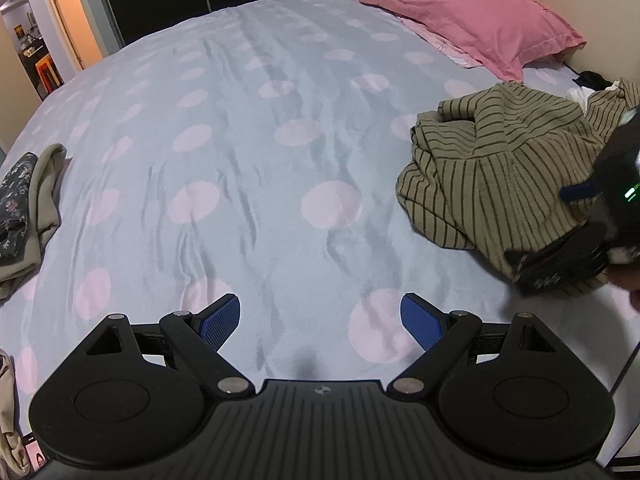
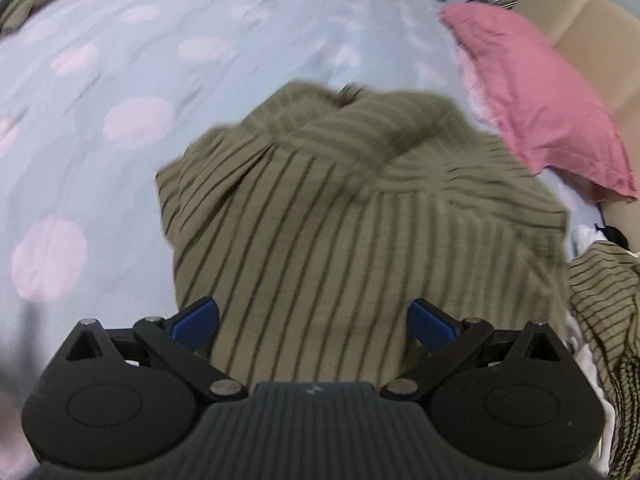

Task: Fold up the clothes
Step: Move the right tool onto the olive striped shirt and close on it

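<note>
A crumpled olive shirt with dark stripes [image 1: 480,168] lies on the right side of the bed, on a grey sheet with pink dots [image 1: 280,120]. My left gripper [image 1: 320,312] hovers open over bare sheet, well left of the shirt, with nothing between its blue pads. My right gripper [image 2: 314,316] is open right over the near edge of the striped shirt [image 2: 340,200], and the cloth spans the gap between its fingers. In the left wrist view the right gripper's dark body [image 1: 560,264] sits on the shirt's near right corner. The right wrist view is blurred.
A pink pillow [image 1: 472,12] lies at the head of the bed. A dark floral piece on beige cloth [image 1: 24,208] sits at the left edge. More striped fabric [image 2: 600,300] and white cloth [image 1: 580,94] lie right of the shirt. The bed's edge is near right.
</note>
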